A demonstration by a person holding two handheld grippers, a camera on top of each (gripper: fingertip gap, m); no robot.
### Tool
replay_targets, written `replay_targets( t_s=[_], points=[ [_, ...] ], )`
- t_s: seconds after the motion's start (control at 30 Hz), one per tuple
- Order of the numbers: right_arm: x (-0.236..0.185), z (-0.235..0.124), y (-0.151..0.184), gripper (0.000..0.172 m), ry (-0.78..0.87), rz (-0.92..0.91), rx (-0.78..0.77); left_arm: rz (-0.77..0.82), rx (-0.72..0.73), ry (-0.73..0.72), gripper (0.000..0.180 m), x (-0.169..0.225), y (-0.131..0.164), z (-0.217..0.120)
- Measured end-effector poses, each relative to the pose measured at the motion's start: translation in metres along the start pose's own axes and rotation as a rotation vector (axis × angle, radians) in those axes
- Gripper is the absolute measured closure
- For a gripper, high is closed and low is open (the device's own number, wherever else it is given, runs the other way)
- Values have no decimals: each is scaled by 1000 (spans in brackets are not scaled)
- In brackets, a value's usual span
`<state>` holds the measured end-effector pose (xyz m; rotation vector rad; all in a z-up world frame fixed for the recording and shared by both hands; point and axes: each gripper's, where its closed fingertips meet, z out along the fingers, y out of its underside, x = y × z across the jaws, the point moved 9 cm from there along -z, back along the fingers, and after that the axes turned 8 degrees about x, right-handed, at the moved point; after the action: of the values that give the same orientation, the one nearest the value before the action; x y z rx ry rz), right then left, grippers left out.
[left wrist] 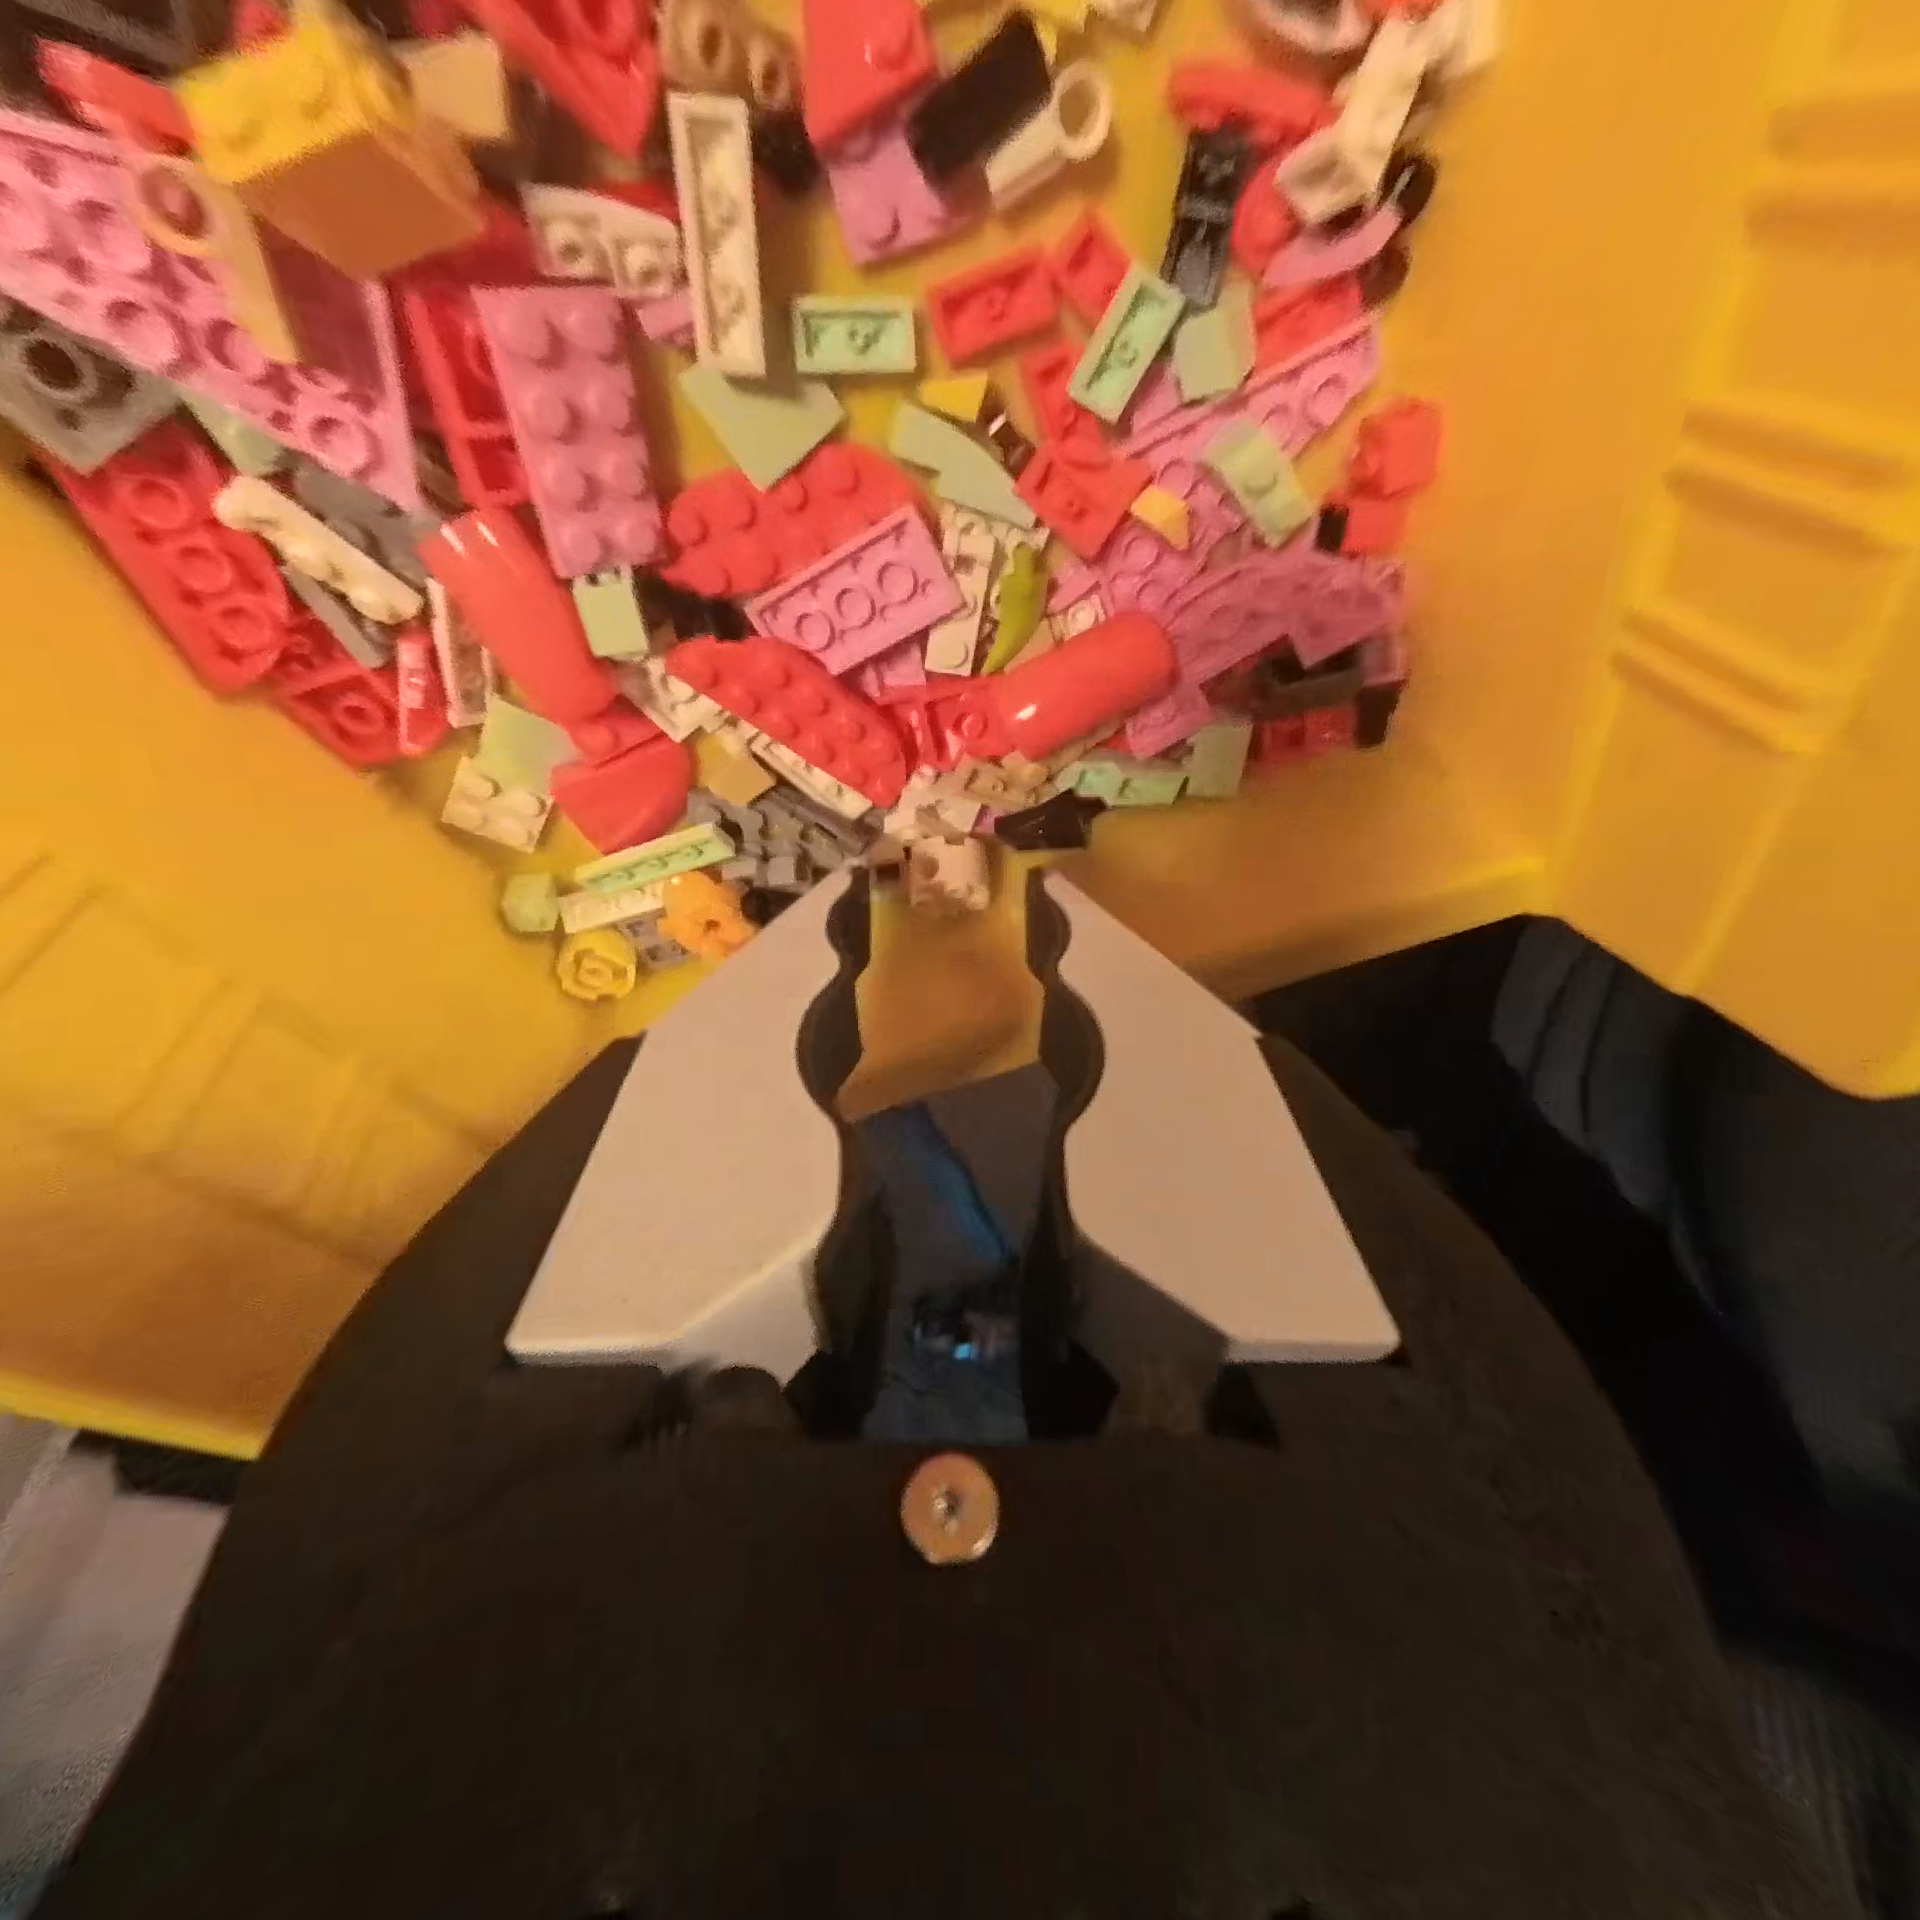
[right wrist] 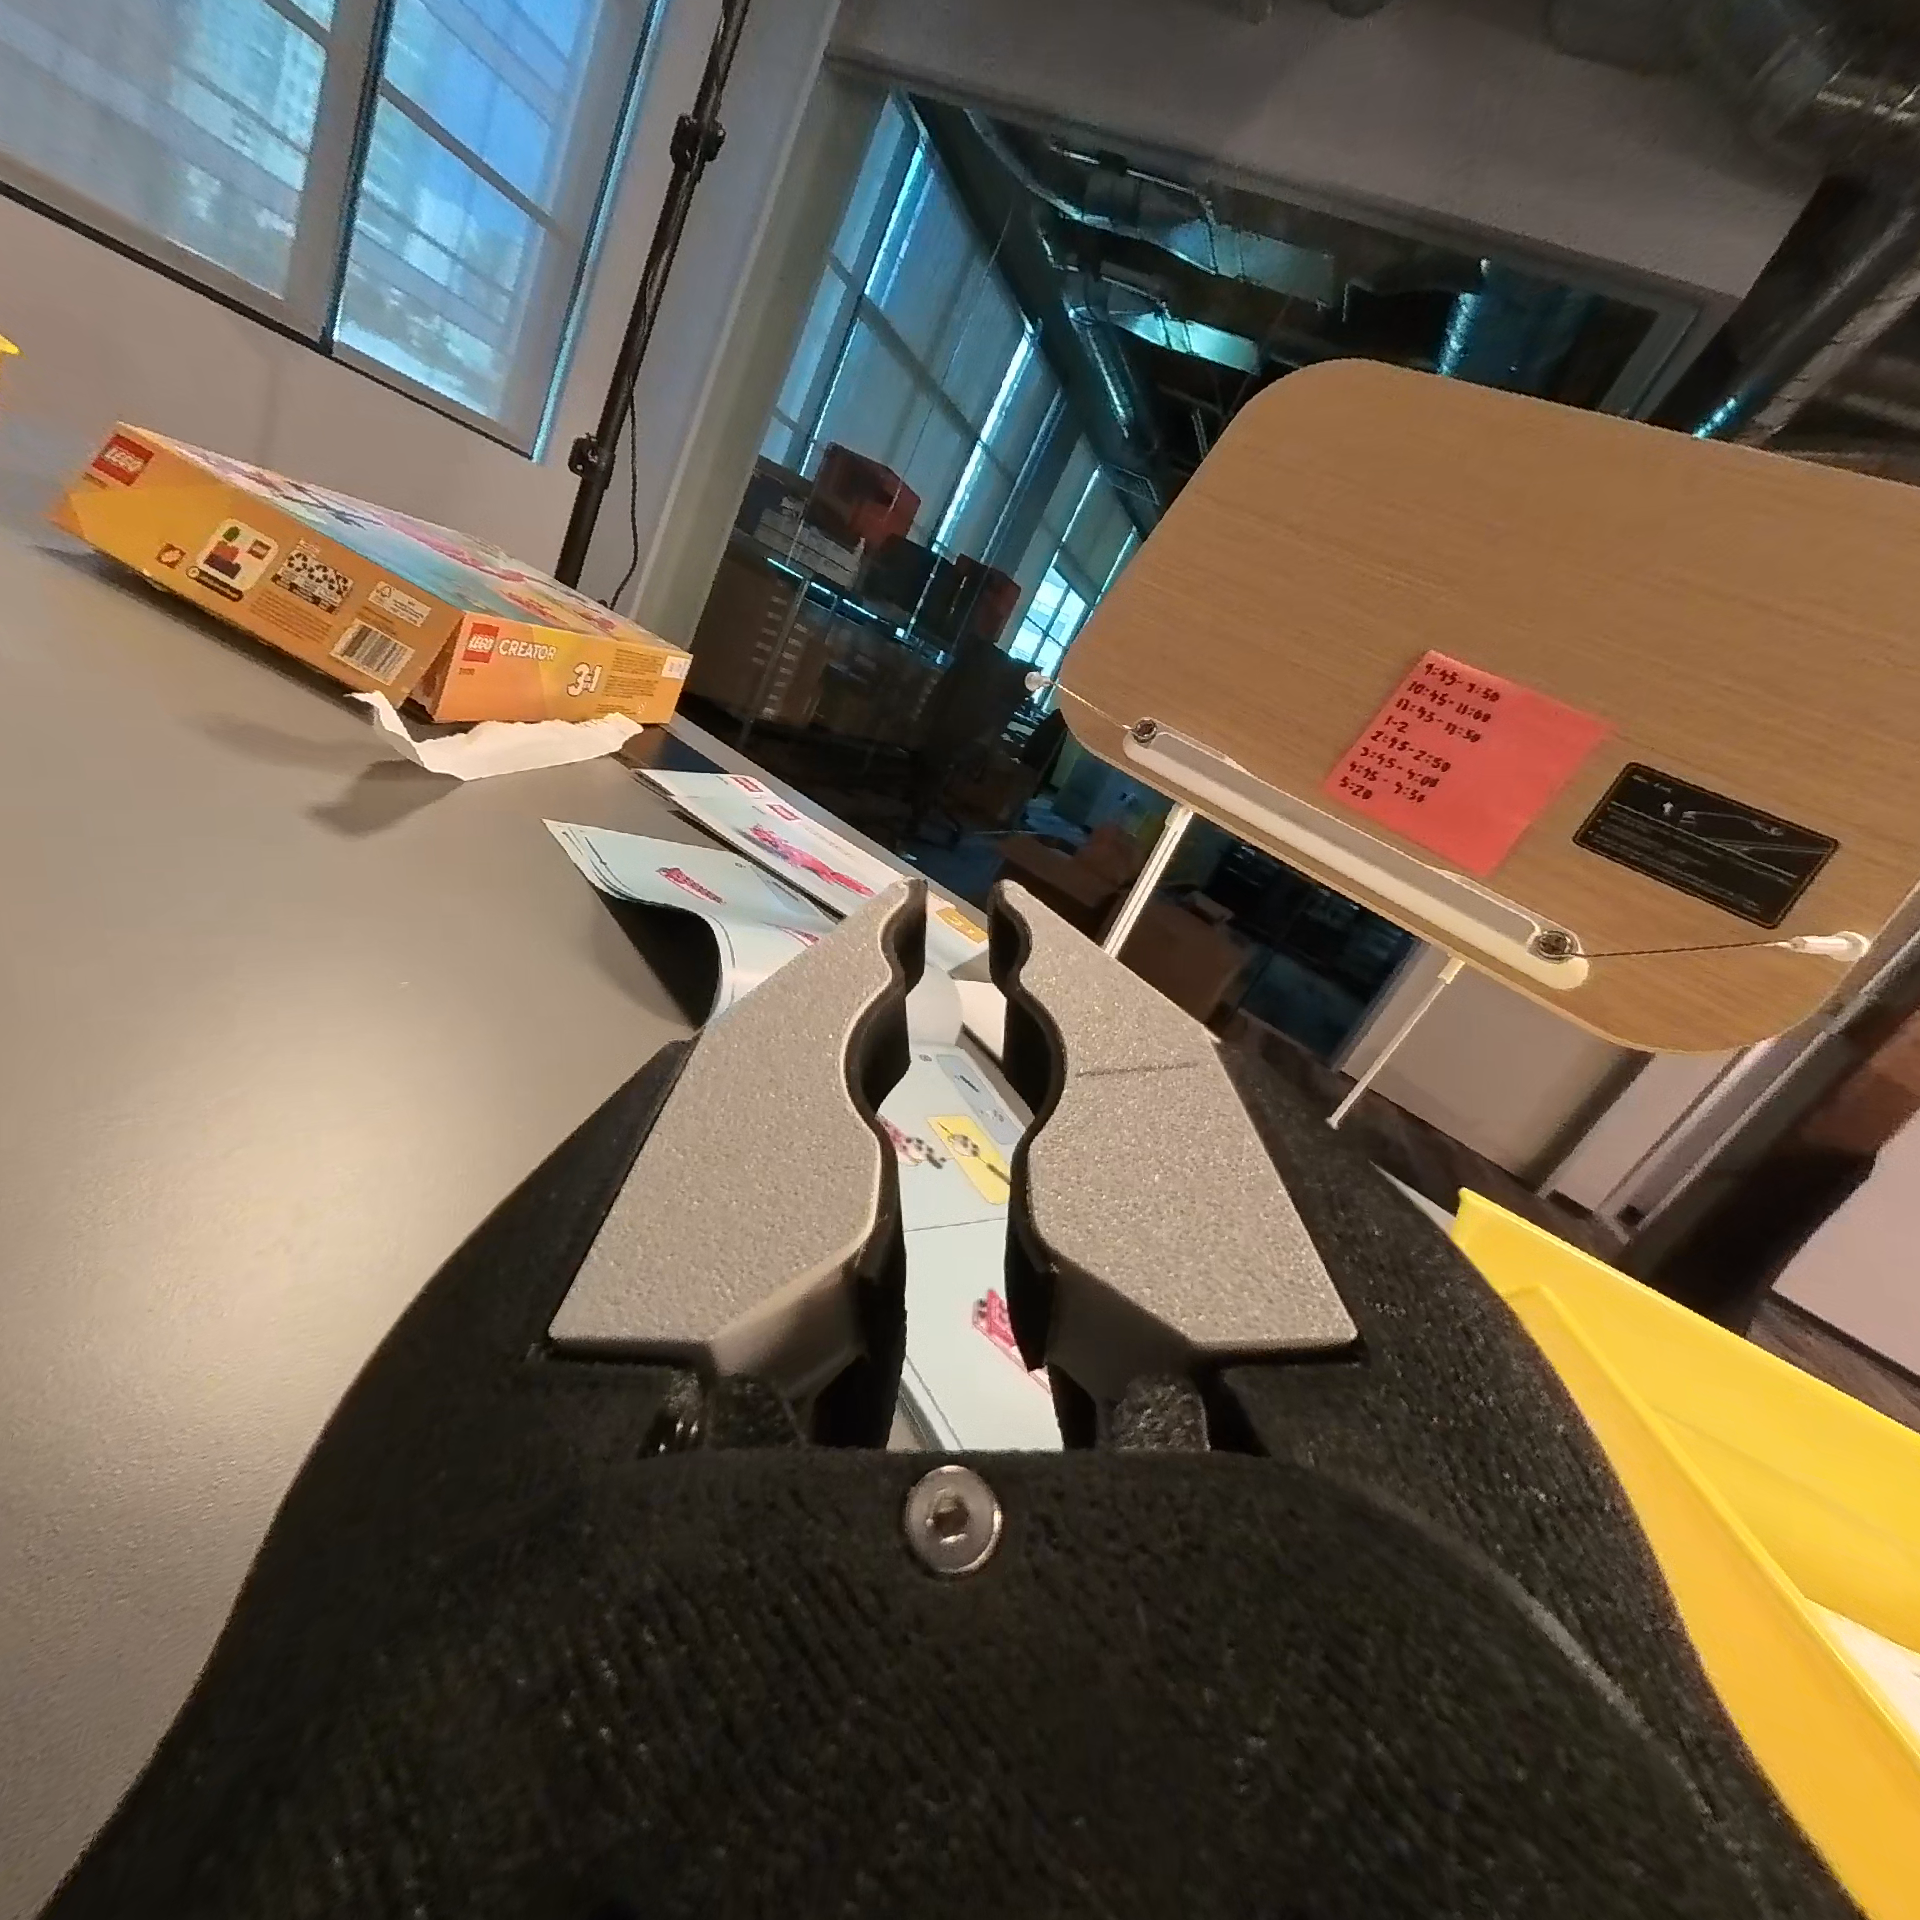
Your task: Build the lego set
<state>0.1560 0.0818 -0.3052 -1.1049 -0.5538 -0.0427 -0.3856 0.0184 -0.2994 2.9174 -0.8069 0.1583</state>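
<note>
Between left jaws' tips: seemingly loose white brick (left wrist: 948, 878).

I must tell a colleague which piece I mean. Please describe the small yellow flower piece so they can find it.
Look in the yellow bin, at the near edge of the brick pile. Just left of the left gripper lies the yellow flower piece, alone rose-shaped; its orange neighbour is darker.

Glossy moulded plastic bricks (left wrist: 790, 499) heaped in a smooth, shiny yellow plastic bin (left wrist: 208, 935); matt grainy grey fingers (right wrist: 790, 1122) on rough black gripper body (right wrist: 935, 1714) with bright metal screw (right wrist: 953, 1521); matt smooth grey table (right wrist: 208, 987); printed cardboard box (right wrist: 364, 592); thin paper booklets (right wrist: 675, 883); wood-grain board (right wrist: 1507, 623)
</note>
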Motion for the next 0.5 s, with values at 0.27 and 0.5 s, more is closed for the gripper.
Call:
replay_targets(
  t_s=[0.27,0.5],
  points=[
    [-1,-1,-2,163,-27,40,26,40,-165,-17,165,1,-6,8],
    [-4,-1,-5,163,-70,82,61,117,28,-95,165,18,-33,-38]
  ],
)
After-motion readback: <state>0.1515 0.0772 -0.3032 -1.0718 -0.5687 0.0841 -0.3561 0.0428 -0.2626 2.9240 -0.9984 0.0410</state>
